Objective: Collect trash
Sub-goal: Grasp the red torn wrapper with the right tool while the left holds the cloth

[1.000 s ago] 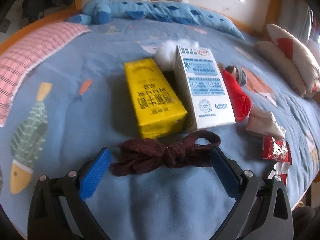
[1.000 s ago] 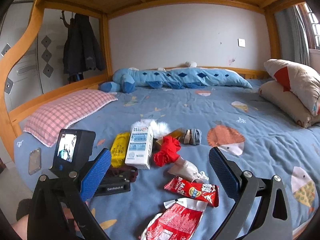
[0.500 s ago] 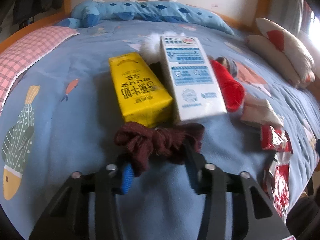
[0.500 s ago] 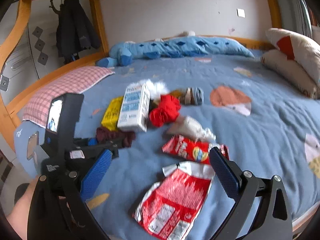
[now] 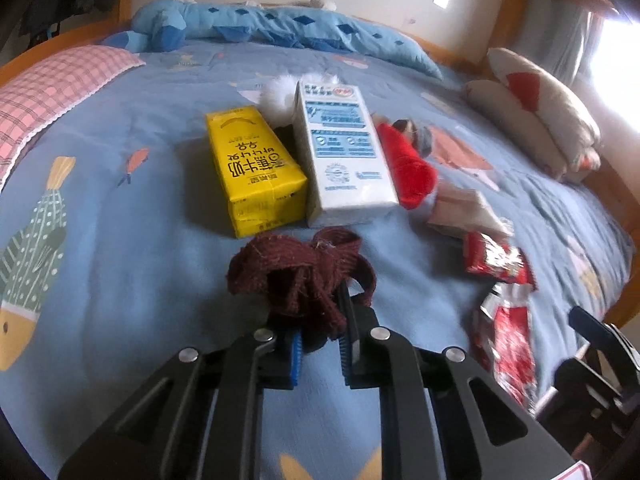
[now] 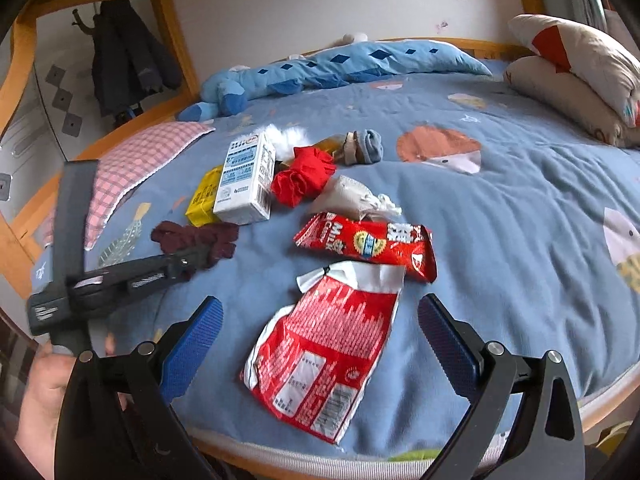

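My left gripper (image 5: 319, 320) is shut on a dark maroon knitted sock (image 5: 300, 276), which bunches up in front of the fingers; it also shows in the right wrist view (image 6: 196, 238). Just beyond lie a yellow drink carton (image 5: 252, 168) and a white and blue milk carton (image 5: 344, 156). My right gripper (image 6: 318, 332) is open and empty, its blue pads on either side of a flat red and white wrapper (image 6: 324, 348) at the bed's near edge. A red snack wrapper (image 6: 364, 244) lies just behind that.
A red cloth (image 6: 304, 180), a beige crumpled sock (image 6: 352, 198), a grey sock (image 6: 366, 146) and white fluff (image 6: 286, 136) lie on the blue bedspread (image 6: 500, 220). A pink checked pillow (image 6: 140, 160) lies left, cushions (image 6: 572, 64) right, a blue plush (image 6: 320, 68) behind.
My left gripper closed on the maroon sock, which was lying flat between open fingers a second ago. My right gripper moved forward and down toward the red and white wrapper.
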`<state>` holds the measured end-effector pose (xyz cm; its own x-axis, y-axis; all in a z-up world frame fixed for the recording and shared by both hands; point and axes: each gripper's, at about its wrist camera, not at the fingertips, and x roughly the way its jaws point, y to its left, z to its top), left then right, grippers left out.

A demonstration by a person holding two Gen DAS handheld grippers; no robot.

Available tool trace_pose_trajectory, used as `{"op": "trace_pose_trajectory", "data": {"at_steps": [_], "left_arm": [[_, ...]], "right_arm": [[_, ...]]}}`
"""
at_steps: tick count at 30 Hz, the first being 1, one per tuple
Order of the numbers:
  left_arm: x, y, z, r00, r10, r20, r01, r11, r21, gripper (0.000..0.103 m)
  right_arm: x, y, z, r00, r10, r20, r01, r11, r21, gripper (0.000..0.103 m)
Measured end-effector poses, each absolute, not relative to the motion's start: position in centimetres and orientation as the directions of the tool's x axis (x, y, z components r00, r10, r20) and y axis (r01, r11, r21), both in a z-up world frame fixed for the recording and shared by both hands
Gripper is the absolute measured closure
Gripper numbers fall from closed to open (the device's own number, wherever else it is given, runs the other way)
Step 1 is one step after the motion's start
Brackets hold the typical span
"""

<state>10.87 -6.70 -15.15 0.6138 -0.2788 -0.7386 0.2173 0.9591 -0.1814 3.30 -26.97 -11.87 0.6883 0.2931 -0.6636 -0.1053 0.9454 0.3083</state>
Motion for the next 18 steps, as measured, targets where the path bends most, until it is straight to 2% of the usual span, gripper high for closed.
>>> {"op": "trace_pose_trajectory", "data": {"at_steps": [10,13,16,17,18], "left_arm": [[6.5,-7.2,-14.2,0.588,-0.382,-0.713,0.288,0.923,-0.257,0.089],[6.3,-7.8,-14.5,0.583,-0.379,-0.719,0.294,0.923,-0.248,0.088],[6.1,-8.0,-14.6,0.577,-0.39,-0.718,0.298,0.919,-0.259,0.088],[6.1,-8.1,-14.6,0.575,-0.394,-0.717,0.302,0.917,-0.262,0.089],[6.0,-8.2,-14.5,0.574,-0.396,-0.717,0.307,0.916,-0.259,0.088]], "right_arm": [[5.0,-26.6,-14.9,0.609,0.272,-0.745,-0.057,0.952,0.301,0.008],[5.9,-26.1,-15.7,0.588,0.292,-0.754,-0.038,0.941,0.335,0.008],[6.5,-25.4,-16.0,0.595,0.254,-0.763,-0.02,0.953,0.301,0.008],[6.6,-25.2,-16.0,0.599,0.241,-0.763,-0.018,0.957,0.289,0.009],[6.6,-25.0,-16.1,0.603,0.229,-0.765,-0.017,0.961,0.274,0.014]]}}
